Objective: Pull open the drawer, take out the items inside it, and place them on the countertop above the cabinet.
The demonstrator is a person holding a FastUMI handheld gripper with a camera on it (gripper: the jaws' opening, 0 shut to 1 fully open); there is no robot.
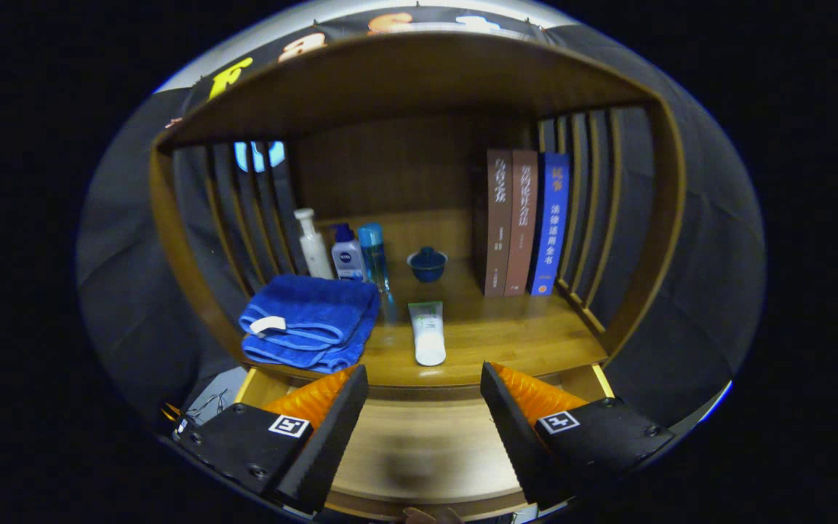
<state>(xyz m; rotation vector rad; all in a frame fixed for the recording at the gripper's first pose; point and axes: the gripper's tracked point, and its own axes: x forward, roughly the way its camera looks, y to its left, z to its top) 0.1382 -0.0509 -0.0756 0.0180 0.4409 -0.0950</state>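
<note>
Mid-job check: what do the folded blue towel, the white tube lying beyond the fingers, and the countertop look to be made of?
Blue towel: soft terry-like cloth, matte, thick folds, sewn white tag. White tube: probably squeezable plastic, smooth with slight sheen, green band at the far end. Countertop: wood or wood-look laminate, warm grain, semi-gloss, faintly reflecting the items on it. The gripper is open over the pulled-out drawer, holding nothing.

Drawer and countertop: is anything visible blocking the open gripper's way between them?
Nothing visible does. The gripper hangs open over the pulled-out drawer. On the countertop, the white tube and blue towel occupy the front edge.
</note>
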